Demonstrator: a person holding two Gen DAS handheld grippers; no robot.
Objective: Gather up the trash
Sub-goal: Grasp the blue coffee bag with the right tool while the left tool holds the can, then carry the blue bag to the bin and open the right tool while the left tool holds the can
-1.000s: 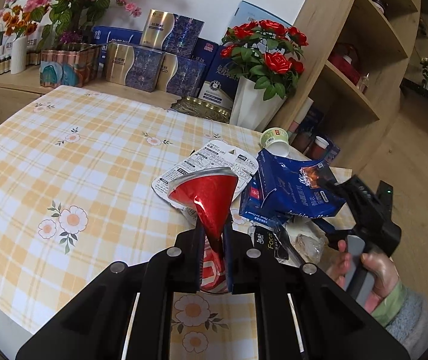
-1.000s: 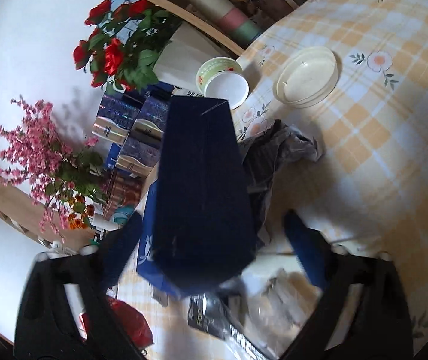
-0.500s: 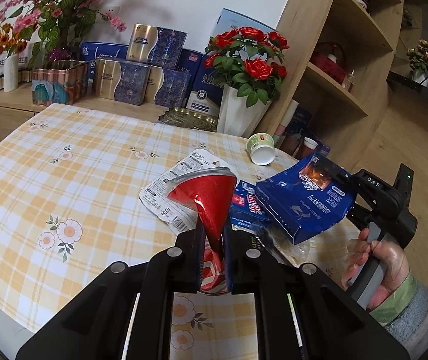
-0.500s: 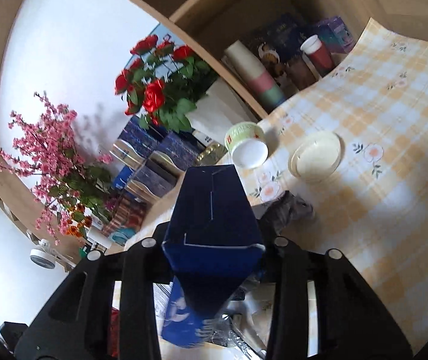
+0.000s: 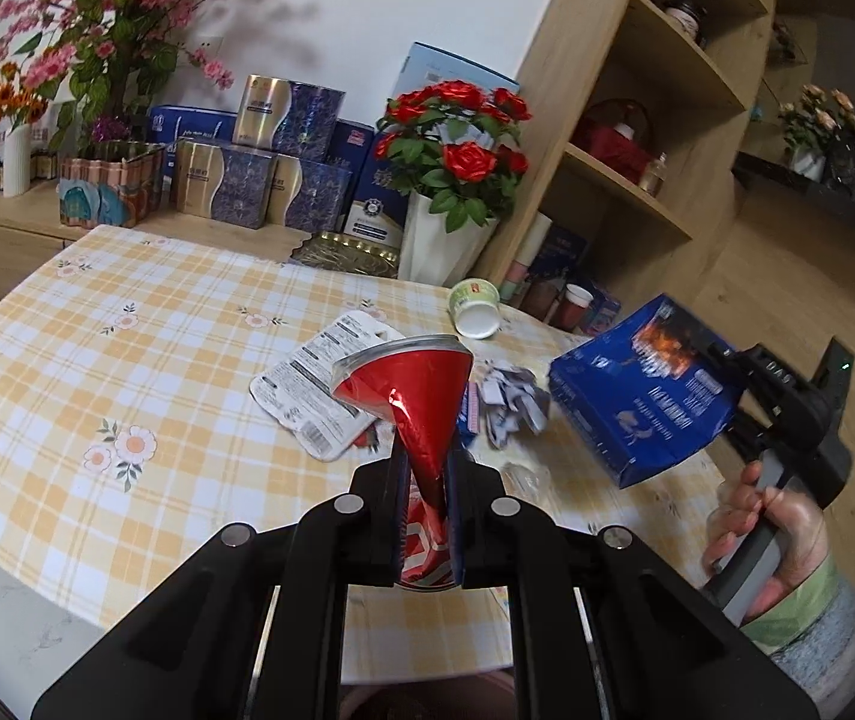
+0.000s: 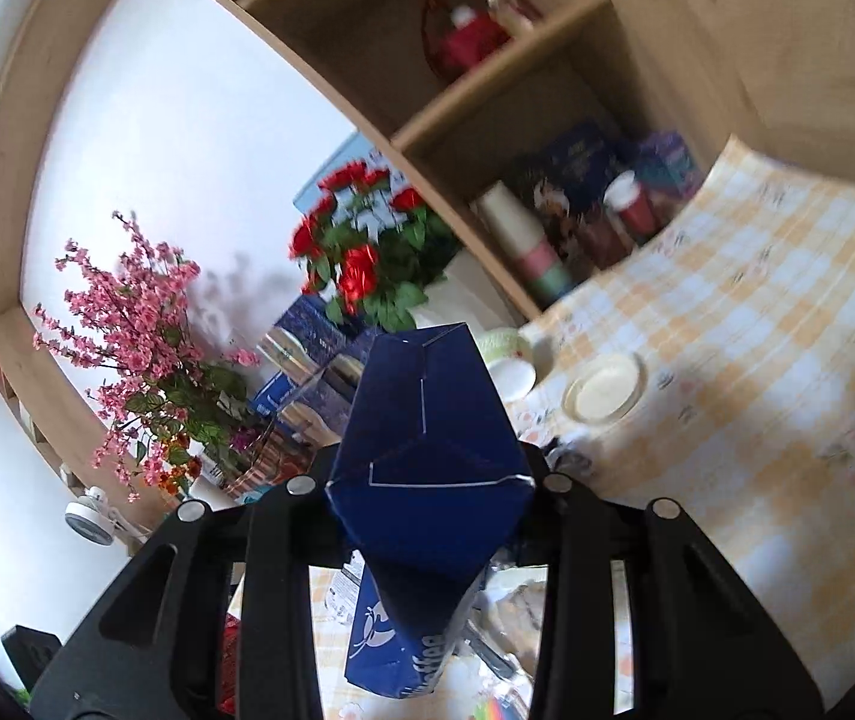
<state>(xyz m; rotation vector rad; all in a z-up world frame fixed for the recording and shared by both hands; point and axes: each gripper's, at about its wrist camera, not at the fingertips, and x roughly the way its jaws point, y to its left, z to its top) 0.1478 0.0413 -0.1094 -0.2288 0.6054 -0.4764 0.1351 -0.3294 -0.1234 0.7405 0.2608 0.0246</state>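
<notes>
Red crushed aluminium can sits pinched in the left gripper while the right gripper, at its three o'clock, has just closed on the blue cardboard carton, both lifted clear of the checked tablecloth; next, probably, carry them to a bin not in view.

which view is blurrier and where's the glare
Right wrist view is blurrier: the red roses, shelf and checked tablecloth smear, while the blue box stays fairly crisp. Left wrist view is sharp but bowed at the edges by the fisheye lens; glare glints on the crushed red can.
</notes>
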